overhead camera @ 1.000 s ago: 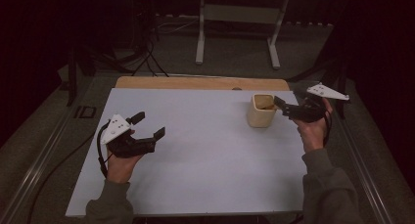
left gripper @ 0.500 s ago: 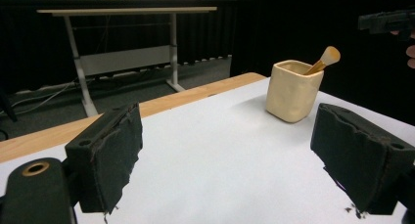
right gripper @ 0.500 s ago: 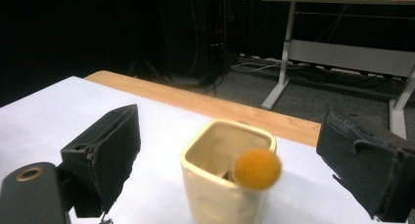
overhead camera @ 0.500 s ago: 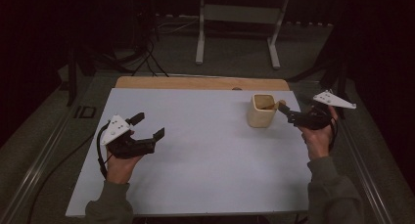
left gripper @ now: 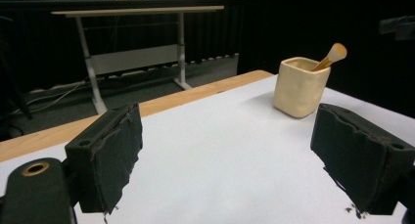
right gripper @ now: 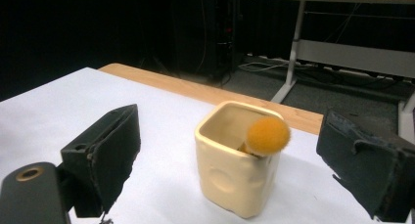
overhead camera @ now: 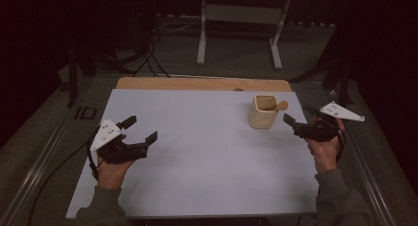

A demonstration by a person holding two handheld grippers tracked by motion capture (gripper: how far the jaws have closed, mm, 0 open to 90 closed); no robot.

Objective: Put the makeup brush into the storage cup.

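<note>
A cream square cup (overhead camera: 262, 115) stands on the white table top (overhead camera: 207, 157) at the back right. A wooden stick leans in it, its round yellow end (overhead camera: 282, 105) poking over the right rim. My right gripper (overhead camera: 297, 118) hovers just right of the cup, open, jaws pointing at it with nothing between them. In the right gripper view the cup (right gripper: 235, 180) and the yellow end (right gripper: 266, 135) sit ahead between the wide jaws. My left gripper (overhead camera: 141, 129) is open at the left, far from the cup (left gripper: 299, 89), and holds nothing.
A bare wooden strip (overhead camera: 197, 83) runs along the table's far edge. Beyond it stands a metal-legged bench (overhead camera: 241, 14), with cables (overhead camera: 148, 58) on the floor. A metal rail (overhead camera: 39, 167) runs along the table's left side.
My right gripper has drawn back from the cup's rim, toward the near right and slightly lower. The stick's yellow end now shows clear of the jaws. The left gripper has stayed put.
</note>
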